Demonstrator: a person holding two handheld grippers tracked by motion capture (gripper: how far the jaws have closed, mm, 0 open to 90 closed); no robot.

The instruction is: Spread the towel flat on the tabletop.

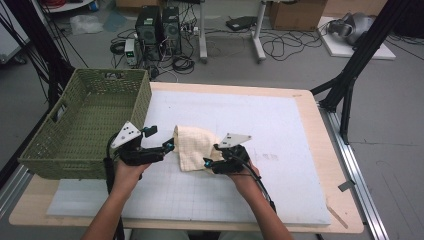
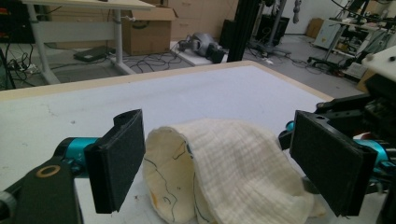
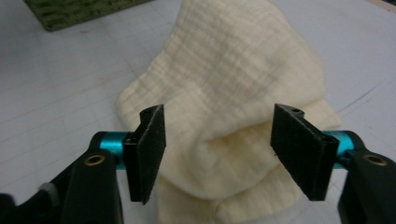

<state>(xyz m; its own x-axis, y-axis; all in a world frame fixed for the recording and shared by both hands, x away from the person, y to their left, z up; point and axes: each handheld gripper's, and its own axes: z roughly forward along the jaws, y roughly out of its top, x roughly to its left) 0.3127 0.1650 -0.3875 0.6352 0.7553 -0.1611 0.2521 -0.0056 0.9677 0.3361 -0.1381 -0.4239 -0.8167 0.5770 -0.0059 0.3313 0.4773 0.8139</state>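
No legible text, labels, brands, numbers or signs anywhere. Cardboard boxes (image 2: 149, 28) far across the floor: faces plain or too blurred to read. Cream cloth (image 2: 233, 172) shows thin dark stitched lines and a small yellow mark on its inner side, not letters as far as can be told. White mat (image 1: 260, 125) on the table carries only a faint grid, no figures.

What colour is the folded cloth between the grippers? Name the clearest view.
The cloth is pale cream-yellow, clearest in the right gripper view.
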